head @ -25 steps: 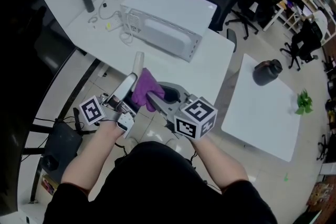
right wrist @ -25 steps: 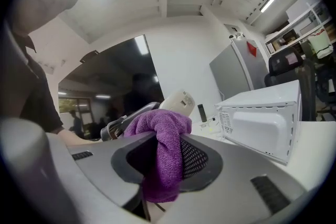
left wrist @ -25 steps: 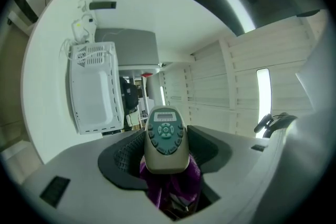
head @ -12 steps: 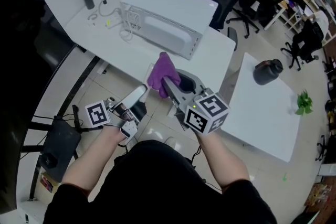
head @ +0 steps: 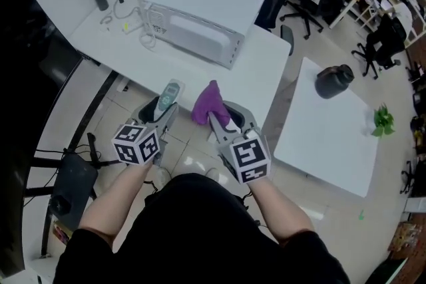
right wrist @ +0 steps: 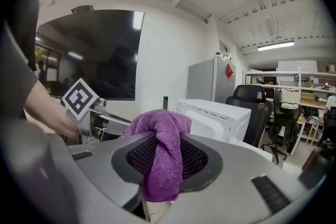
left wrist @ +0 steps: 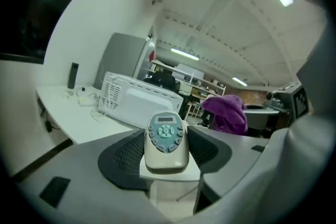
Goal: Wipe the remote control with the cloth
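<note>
The left tool (head: 162,110) is gripping the remote control (left wrist: 166,136) with its jaws set fairly wide, the dark pads (left wrist: 126,153) pressing on the remote's two long sides. The remote is standing out from the jaws, its button face turned up toward the left gripper camera. The right tool (head: 225,122) is pinching the cloth (right wrist: 163,157) with its jaws set narrower. One bunch of cloth is bulging above the jaws and a fold is hanging down through them.

Both tools are being held in the air off the near edge of the table (head: 266,73), on the person's side of the microwave (head: 200,13) and over pale floor tiles (head: 190,156). The remote is sitting below the microwave's front left part in the head view. The cloth is sitting just to its right, below the microwave's front right part. The cloth and the remote are near each other but are not touching.

The remote is showing a rounded cream plastic body and a grey-teal oval face with a small display and a cluster of buttons. The cloth is purple, soft and nubby like terry, and crumpled. The pads are looking black and finely meshed, set into smooth grey jaw shells. The microwave is a white box with a vented side.
</note>
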`<action>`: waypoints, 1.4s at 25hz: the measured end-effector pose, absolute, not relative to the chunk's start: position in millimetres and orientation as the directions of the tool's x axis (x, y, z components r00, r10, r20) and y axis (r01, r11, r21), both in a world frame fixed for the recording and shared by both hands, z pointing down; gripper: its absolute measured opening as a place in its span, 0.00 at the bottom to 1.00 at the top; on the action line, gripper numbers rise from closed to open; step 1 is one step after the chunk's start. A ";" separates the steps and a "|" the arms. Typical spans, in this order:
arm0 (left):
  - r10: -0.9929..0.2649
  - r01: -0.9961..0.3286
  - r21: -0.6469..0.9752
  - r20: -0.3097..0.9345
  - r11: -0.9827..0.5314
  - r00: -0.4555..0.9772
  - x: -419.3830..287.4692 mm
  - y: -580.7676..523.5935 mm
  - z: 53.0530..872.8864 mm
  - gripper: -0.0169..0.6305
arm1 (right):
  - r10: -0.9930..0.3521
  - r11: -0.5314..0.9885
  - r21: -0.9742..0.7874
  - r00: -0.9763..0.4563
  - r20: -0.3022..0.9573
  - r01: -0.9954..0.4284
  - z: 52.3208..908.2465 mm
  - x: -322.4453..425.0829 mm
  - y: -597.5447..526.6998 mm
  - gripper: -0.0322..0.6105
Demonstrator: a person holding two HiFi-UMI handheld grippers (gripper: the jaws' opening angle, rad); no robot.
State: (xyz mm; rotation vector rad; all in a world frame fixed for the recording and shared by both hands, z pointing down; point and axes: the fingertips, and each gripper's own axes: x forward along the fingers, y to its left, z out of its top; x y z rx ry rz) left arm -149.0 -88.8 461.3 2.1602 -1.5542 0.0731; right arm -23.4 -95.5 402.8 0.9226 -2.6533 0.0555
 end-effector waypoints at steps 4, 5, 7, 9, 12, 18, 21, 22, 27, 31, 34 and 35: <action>-0.861 -0.935 0.270 0.393 -0.228 0.323 -135.3 -101.3 500.1 0.41 | -0.593 0.782 0.059 -0.712 0.377 -0.620 428.2 -1.4 -89.8 0.24; -0.855 -0.938 0.262 0.407 -0.227 0.321 -130.9 -103.9 509.0 0.41 | -0.592 0.780 0.055 -0.706 0.388 -0.623 433.8 4.6 -88.8 0.24; -0.842 -0.941 0.250 0.434 -0.228 0.320 -120.4 -108.9 524.7 0.41 | -0.591 0.775 0.048 -0.696 0.408 -0.630 444.0 17.9 -88.9 0.24; -0.829 -0.941 0.244 0.456 -0.233 0.324 -107.4 -113.6 537.6 0.41 | -0.588 0.771 0.040 -0.688 0.426 -0.635 453.7 31.8 -90.3 0.24; -0.812 -0.936 0.248 0.472 -0.251 0.343 -82.0 -119.0 548.3 0.41 | -0.582 0.767 0.027 -0.678 0.449 -0.641 466.7 53.1 -92.0 0.24; -0.792 -0.915 0.244 0.461 -0.322 0.401 -24.6 -141.6 540.5 0.41 | -0.586 0.749 0.005 -0.658 0.473 -0.663 478.1 94.2 -105.9 0.24; -0.790 -0.902 0.226 0.435 -0.369 0.432 -8.0 -157.3 523.0 0.41 | -0.598 0.731 -0.003 -0.643 0.479 -0.682 479.9 106.5 -115.2 0.24; -0.789 -0.898 0.220 0.428 -0.382 0.441 -5.6 -164.2 518.6 0.41 | -0.603 0.725 -0.004 -0.637 0.481 -0.689 480.9 108.6 -119.6 0.24; -0.752 -0.890 0.210 0.476 -0.406 0.456 -3.9 -196.9 545.0 0.41 | -0.638 0.675 0.010 -0.578 0.508 -0.737 496.3 111.4 -150.4 0.24; -0.700 -0.892 0.175 0.564 -0.418 0.438 -3.4 -208.5 597.8 0.41 | -0.637 0.628 0.019 -0.500 0.587 -0.778 538.2 115.1 -172.5 0.24; -0.674 -0.894 0.134 0.612 -0.427 0.413 1.0 -215.3 630.2 0.41 | -0.616 0.601 0.021 -0.447 0.649 -0.799 580.3 117.8 -186.2 0.24; -0.667 -0.896 0.132 0.624 -0.423 0.407 3.4 -217.5 636.6 0.41 | -0.608 0.597 0.026 -0.431 0.667 -0.802 593.4 117.2 -191.7 0.24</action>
